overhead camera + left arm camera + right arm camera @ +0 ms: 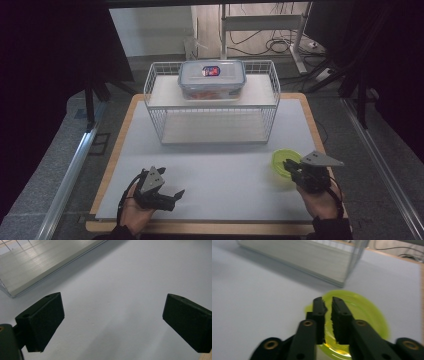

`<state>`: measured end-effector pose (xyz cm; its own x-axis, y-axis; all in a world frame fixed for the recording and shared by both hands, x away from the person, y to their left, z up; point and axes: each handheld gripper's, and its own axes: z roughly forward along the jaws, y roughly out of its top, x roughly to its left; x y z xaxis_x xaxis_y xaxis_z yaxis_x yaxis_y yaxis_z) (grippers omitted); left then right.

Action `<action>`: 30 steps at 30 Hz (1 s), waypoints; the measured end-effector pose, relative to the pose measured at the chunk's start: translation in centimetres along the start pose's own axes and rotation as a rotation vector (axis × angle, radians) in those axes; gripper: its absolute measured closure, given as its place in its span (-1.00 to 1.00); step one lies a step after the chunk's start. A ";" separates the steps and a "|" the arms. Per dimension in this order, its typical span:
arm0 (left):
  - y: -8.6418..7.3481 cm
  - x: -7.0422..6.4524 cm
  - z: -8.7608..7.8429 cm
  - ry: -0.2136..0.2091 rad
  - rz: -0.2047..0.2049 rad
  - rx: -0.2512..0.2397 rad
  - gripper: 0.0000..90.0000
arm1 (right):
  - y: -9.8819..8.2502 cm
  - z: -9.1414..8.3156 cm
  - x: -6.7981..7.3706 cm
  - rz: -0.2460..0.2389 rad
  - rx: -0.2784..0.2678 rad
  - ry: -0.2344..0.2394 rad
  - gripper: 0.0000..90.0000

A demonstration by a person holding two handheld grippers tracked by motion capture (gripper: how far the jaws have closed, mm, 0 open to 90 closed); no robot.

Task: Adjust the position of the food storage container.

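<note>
A yellow-green plastic bowl sits on the grey mat at the right, near the front. My right gripper reaches it from the near side. In the right gripper view the right gripper has its jaws closed on the near rim of the bowl, the rim pinched between the pads. My left gripper rests in a hand at the front left, jaws wide apart. In the left gripper view the left gripper has only bare mat between its pads.
A white wire rack with two shelves stands at the back middle of the mat. A clear lidded container with orange contents sits on its top shelf. The wooden table edge runs along the front. The rack's lower shelf lies ahead of the left gripper.
</note>
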<state>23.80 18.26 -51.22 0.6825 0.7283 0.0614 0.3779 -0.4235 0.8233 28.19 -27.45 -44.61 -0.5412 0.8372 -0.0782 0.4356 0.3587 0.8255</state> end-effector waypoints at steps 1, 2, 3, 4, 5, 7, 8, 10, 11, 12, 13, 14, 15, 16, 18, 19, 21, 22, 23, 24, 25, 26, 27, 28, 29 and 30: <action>0.0 0.0 0.0 0.000 -0.001 0.001 -0.92 | -0.2 -0.3 -0.5 0.006 -0.001 -0.017 0.96; 0.0 0.0 0.0 0.001 0.001 0.002 -0.91 | -0.4 -0.6 -1.2 0.017 -0.004 -0.038 0.99; 0.0 0.0 0.0 0.001 0.000 0.002 -0.91 | -0.5 -0.9 -1.7 0.034 -0.004 -0.058 1.00; 0.0 0.0 0.0 0.002 0.000 0.003 -0.91 | -0.6 -1.0 -2.2 0.043 -0.004 -0.069 1.00; 0.0 0.0 0.1 0.001 -0.002 0.004 -0.91 | -0.8 -1.2 -2.7 0.056 -0.002 -0.086 1.00; 0.0 0.0 0.1 0.001 -0.002 0.005 -0.91 | -1.0 -1.2 -3.2 0.073 -0.001 -0.106 1.00; -0.1 0.1 0.1 -0.001 -0.004 0.008 -0.91 | -1.5 -1.2 -4.3 0.102 0.009 -0.126 1.00; -0.1 0.1 0.2 -0.002 -0.006 0.011 -0.91 | -1.9 -0.8 -5.0 0.118 0.024 -0.138 1.00; -0.1 0.1 0.2 0.000 -0.004 0.012 -0.91 | -2.2 -0.5 -5.4 0.127 0.035 -0.144 1.00; -0.1 0.1 0.2 0.000 -0.004 0.012 -0.91 | -2.2 -0.5 -5.4 0.127 0.035 -0.144 1.00; -0.1 0.1 0.2 0.000 -0.006 0.013 -0.91 | -2.9 0.3 -6.3 0.147 0.065 -0.157 1.00; -0.1 0.1 0.2 0.000 -0.006 0.013 -0.91 | -2.9 0.3 -6.3 0.147 0.065 -0.157 1.00; -0.2 0.2 0.3 -0.002 -0.009 0.016 -0.91 | -3.4 0.8 -7.0 0.167 0.083 -0.155 1.00; -0.2 0.2 0.3 -0.002 -0.010 0.019 -0.91 | -3.5 1.1 -7.2 0.173 0.090 -0.151 1.00; -0.2 0.2 0.3 -0.003 -0.009 0.023 -0.91 | -3.9 1.7 -7.7 0.194 0.111 -0.134 1.00; -0.2 0.2 0.4 -0.004 -0.007 0.029 -0.91 | -4.1 2.0 -7.9 0.194 0.120 -0.128 1.00; -0.2 0.2 0.5 -0.005 -0.004 0.031 -0.91 | -4.4 2.5 -8.0 0.197 0.135 -0.108 1.00; -0.2 0.1 0.5 -0.005 -0.004 0.032 -0.91 | -4.4 2.7 -8.0 0.196 0.143 -0.102 1.00; -0.2 0.1 0.5 -0.004 -0.004 0.033 -0.91 | -4.5 3.0 -8.0 0.197 0.152 -0.094 1.00; -0.2 0.1 0.5 -0.005 -0.005 0.035 -0.91 | -4.6 3.2 -8.0 0.196 0.156 -0.083 1.00; -0.2 0.1 0.5 -0.005 -0.003 0.037 -0.91 | -4.6 3.5 -7.9 0.197 0.164 -0.073 1.00; -0.3 0.1 0.6 -0.005 -0.003 0.038 -0.91 | -4.7 3.8 -7.8 0.196 0.172 -0.066 1.00; -0.3 0.2 0.6 -0.005 -0.003 0.039 -0.91 | -4.7 4.0 -7.8 0.193 0.175 -0.057 1.00; -0.3 0.1 0.6 -0.006 -0.006 0.039 -0.91 | -4.7 4.1 -7.7 0.193 0.177 -0.051 1.00; -0.3 0.1 0.6 -0.006 -0.006 0.039 -0.91 | -4.7 4.1 -7.7 0.193 0.177 -0.051 1.00; -0.3 0.2 0.6 -0.006 -0.006 0.038 -0.91 | -4.6 4.5 -7.6 0.192 0.181 -0.038 1.00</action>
<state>24.17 18.19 -51.74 0.6841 0.7275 0.0531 0.4054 -0.4397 0.8015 33.49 -33.60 -50.34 -0.4102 0.9108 0.0470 0.6513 0.2565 0.7142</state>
